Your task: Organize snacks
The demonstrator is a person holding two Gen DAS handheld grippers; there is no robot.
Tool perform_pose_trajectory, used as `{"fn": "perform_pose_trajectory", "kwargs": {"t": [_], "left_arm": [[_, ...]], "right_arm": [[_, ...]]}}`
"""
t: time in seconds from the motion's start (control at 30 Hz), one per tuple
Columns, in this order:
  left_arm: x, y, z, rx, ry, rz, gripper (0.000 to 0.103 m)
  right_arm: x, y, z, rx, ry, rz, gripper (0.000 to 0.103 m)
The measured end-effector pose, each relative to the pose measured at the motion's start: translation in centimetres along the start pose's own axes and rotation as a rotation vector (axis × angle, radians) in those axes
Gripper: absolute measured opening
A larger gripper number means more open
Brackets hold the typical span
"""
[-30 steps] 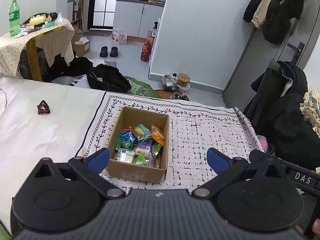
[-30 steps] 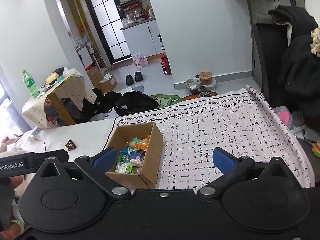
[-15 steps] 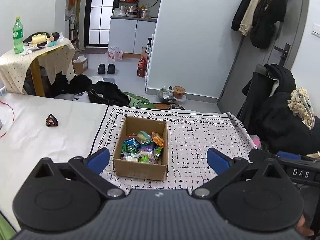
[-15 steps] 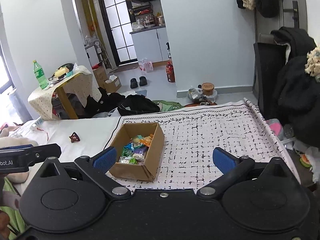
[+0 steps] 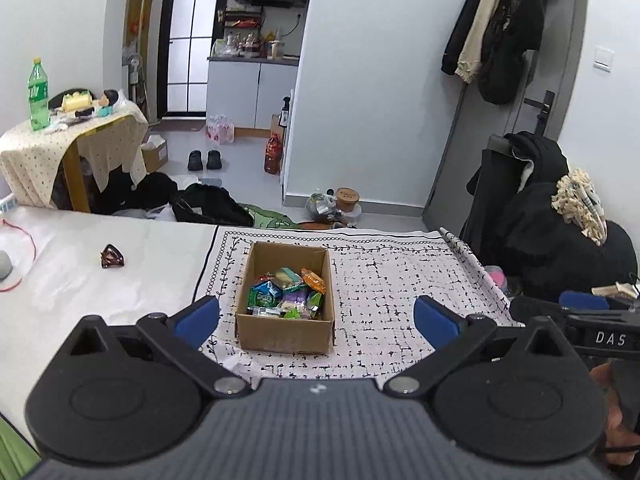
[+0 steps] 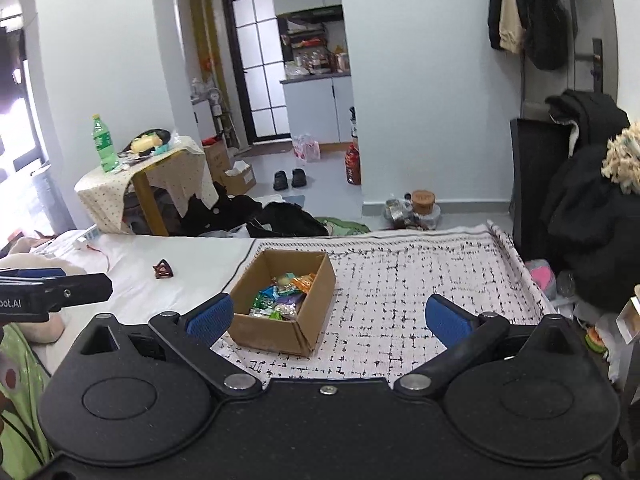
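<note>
Left gripper (image 5: 316, 320), jaws spread wide, blue pads at 8 and 4 o'clock of a cardboard box (image 5: 285, 320). The box holds assorted snack packets (image 5: 286, 292) (mixed colours) and sits on a patterned cloth (image 5: 396, 280). A dark hair clip (image 5: 112, 256) lies on the white table (image 5: 80, 280) at 9 o'clock.

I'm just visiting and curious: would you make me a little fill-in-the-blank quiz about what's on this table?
1. The snacks lie inside a ____ box.
2. The cardboard box stands on a black-and-white patterned ____.
3. Both the left gripper and the right gripper have their jaws ____.
4. The green bottle stands on the small side table, and it is ____, not lying down.

Missing words: cardboard; cloth; open; upright
</note>
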State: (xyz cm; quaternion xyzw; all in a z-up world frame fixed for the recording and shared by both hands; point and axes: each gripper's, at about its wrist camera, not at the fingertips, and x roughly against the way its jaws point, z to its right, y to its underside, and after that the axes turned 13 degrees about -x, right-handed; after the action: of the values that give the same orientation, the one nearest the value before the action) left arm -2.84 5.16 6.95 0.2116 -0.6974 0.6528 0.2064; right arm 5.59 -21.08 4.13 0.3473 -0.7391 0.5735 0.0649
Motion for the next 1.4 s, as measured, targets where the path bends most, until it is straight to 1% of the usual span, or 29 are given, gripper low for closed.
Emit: {"fn": "perform_pose_trajectory", "kwargs": {"t": [0.1,0.17,0.23,0.3,0.4,0.47,0.6,0.8,1.4], "left_arm": [[1.0,0.3,-0.1,-0.005,-0.007,0.008,0.103],[1.7,0.4,-0.4,-0.003,-0.006,0.016,0.103],[2.3,0.5,-0.6,-0.007,-0.014,0.026,0.103],[2.8,0.5,-0.7,-0.013,-0.023,0.032,0.103],[3.3,0.7,-0.8,-0.019,-0.022,0.039,0.103],[3.3,0.8,-0.8,-0.023,-0.022,0.037,0.103],[3.2,0.7,-1.3,-0.005,-0.009,0.036,0.103],[2.7,0.6,-1.5,-0.003,-0.002,0.029,0.103],[2.1,0.6,-1.2,0.005,0.004,0.007,0.103]], "right_arm": [[0.3,0.1,-0.1,0.0,-0.014,0.001,0.103],[0.2,0.1,0.0,-0.024,-0.012,-0.003,0.103],[0.3,0.0,0.1,-0.047,-0.029,-0.007,0.103],[0.5,0.3,-0.1,-0.034,-0.04,-0.004,0.103],[0.5,0.6,-0.6,0.001,-0.033,-0.009,0.103],[0.5,0.5,-0.6,-0.003,-0.027,-0.001,0.103],[0.4,0.2,-0.3,-0.023,-0.038,-0.011,0.103],[0.1,0.3,0.0,-0.032,-0.028,-0.024,0.103],[0.0,0.5,-0.5,0.007,-0.033,-0.06,0.103]]}}
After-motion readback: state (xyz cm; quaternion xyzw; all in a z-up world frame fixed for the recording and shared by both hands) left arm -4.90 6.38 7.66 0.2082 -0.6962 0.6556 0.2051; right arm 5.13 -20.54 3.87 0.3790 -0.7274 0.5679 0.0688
